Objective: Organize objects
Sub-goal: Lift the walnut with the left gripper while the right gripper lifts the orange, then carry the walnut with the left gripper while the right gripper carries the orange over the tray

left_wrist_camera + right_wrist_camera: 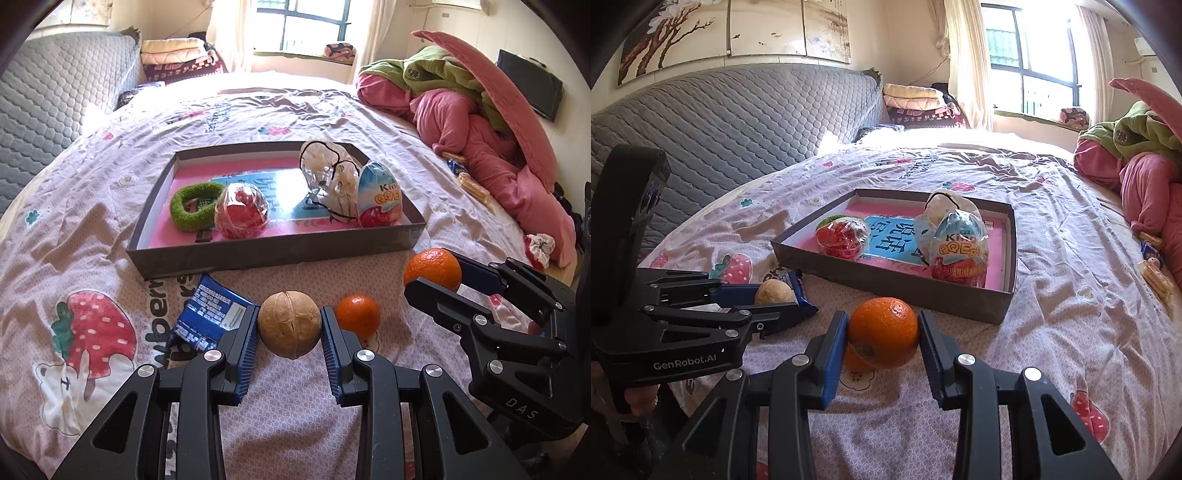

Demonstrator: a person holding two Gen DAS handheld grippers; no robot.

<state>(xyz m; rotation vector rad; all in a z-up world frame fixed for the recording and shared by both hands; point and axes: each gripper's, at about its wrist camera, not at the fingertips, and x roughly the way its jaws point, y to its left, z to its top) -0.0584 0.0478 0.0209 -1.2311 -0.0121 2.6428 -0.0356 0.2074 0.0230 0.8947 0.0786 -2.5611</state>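
Observation:
My left gripper [289,328] is shut on a brown walnut [289,324], held just above the bedspread in front of the box. My right gripper [882,334] is shut on a large orange [883,332]; it also shows in the left wrist view [433,268], lifted off the bed. A smaller orange [357,316] lies on the bed between the grippers. A blue snack packet [207,316] lies left of the walnut. The dark shallow box [273,249] holds a green ring [195,206], a red wrapped ball [242,210], a clear plastic toy [330,181] and a Kinder egg [380,201].
A pile of pink and green bedding [472,110] sits at the right. Biscuits and a small packet [1154,273] lie on the bed near it. A grey padded headboard [738,122] runs along the left. A red-white cloth item [540,246] lies at the right edge.

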